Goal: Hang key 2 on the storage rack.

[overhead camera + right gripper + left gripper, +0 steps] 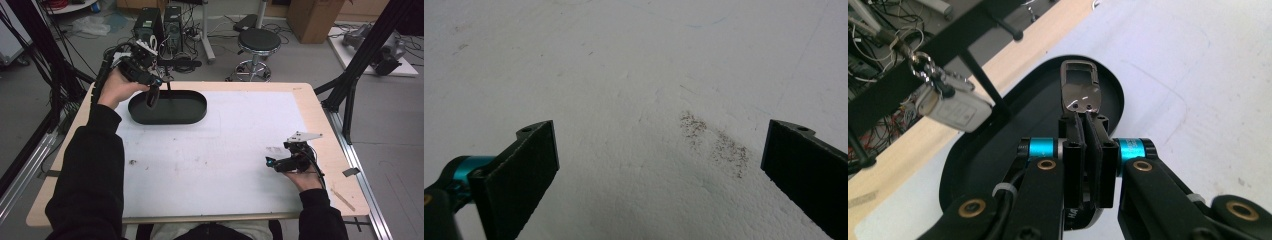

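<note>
Left gripper, seen from its own view, clamps a dark metal clip over the black tray.

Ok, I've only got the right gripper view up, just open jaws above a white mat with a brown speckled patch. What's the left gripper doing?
Observer: The left gripper is shut on a dark metal clip, holding it over a black oval tray.
Operator: Anything else by that tray?
Observer: A grey key fob hangs on a ring from a black stand, just beside the clip.
Operator: And where's my gripper relative to all that?
Observer: The right gripper is at the near right part of the white mat, well apart from the tray, which sits at the far left.
</note>
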{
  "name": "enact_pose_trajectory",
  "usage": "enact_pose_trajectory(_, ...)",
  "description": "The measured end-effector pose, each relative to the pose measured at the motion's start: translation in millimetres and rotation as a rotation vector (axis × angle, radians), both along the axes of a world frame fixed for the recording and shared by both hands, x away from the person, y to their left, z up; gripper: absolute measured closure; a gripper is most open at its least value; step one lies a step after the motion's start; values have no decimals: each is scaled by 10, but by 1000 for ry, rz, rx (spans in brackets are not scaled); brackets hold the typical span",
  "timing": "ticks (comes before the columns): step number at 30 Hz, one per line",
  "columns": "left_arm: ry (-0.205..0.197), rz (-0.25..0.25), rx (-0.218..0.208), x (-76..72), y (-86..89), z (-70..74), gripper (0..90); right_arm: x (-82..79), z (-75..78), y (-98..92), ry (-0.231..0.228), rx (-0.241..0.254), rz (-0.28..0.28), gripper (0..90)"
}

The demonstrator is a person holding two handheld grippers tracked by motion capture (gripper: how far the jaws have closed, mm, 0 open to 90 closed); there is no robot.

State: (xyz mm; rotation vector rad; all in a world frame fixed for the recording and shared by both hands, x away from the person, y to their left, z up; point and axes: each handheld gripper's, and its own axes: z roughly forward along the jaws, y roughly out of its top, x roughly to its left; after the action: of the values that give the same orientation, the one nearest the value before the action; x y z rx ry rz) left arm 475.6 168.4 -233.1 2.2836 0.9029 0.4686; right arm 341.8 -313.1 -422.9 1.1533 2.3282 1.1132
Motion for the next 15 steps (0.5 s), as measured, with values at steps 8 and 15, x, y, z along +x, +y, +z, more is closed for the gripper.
enact_pose_trajectory(8,-26,-10,2,133,-74,16,859,-4,-5,-5,3,3,-1,10)
enact_pose_trajectory(15,-62,2,-8,235,-79,-52,859,5,-16,-4,4,1,-1,10)
